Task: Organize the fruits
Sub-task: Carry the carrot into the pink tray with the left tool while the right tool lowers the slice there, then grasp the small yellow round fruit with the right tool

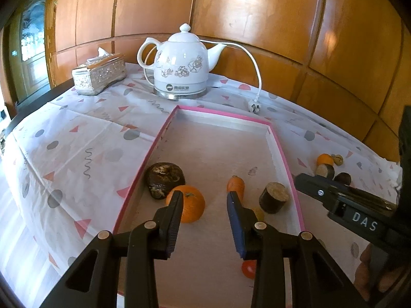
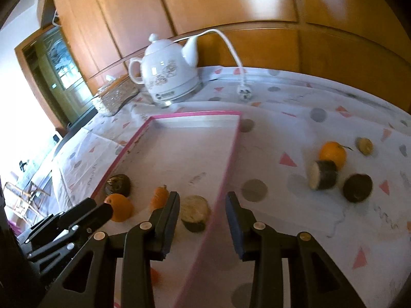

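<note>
A pink-rimmed tray holds an orange, a dark lumpy fruit, a small carrot-like piece, a dark cut cylinder and a red tomato. My left gripper hangs open over the tray, the orange just beyond its left finger, nothing pressed. My right gripper is open too and straddles the tray's right rim, with the cut cylinder beside its left finger. On the cloth to the right lie another orange, a cut dark piece, a dark round fruit and a small yellowish one.
A white floral kettle stands behind the tray, its cord and plug trailing right. A silver tissue box sits at the back left. Wooden panels close off the far side. The patterned cloth spreads left of the tray.
</note>
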The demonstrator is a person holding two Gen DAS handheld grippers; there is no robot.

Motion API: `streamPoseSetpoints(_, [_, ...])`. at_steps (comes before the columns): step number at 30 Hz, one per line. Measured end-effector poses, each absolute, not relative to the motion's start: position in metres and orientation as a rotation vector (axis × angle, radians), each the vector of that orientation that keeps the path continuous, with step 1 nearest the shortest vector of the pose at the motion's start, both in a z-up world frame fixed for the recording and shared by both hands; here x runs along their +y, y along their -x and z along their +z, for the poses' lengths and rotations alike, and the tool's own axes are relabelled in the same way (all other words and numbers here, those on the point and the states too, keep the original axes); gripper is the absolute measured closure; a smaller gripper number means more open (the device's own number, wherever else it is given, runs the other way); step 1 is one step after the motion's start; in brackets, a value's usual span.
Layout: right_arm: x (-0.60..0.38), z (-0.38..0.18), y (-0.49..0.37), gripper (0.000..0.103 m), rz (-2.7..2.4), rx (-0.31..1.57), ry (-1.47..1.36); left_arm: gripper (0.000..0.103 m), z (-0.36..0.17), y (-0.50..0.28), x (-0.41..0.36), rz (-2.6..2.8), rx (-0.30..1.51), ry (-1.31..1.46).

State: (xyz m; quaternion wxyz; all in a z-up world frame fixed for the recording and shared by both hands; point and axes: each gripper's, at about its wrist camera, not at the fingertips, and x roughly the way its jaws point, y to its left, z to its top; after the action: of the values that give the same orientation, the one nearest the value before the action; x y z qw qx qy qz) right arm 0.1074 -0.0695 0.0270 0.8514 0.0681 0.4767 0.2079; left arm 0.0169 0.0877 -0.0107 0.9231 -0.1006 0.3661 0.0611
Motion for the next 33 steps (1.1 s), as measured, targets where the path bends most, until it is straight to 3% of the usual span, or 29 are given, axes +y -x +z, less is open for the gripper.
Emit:
streamPoseSetpoints(3, [-0.088,0.025,-0.101,0.066,0.39,0.998,-0.163,0.063,-0.01,-0.017,0.083,0.11,0.752,0.207])
streamPoseSetpoints(21, [-0.205,0.004,-0.088,0.066,0.091,1.016,-0.265,0.063,-0.004,-0.023,0.022,-0.051,0.764,0.103])
streamPoseSetpoints(33, [-0.232,0.004,-0.109,0.066,0.035,0.992,-0.259,0.059,0.0,-0.046,-0.018,-0.126,0.772,0.074])
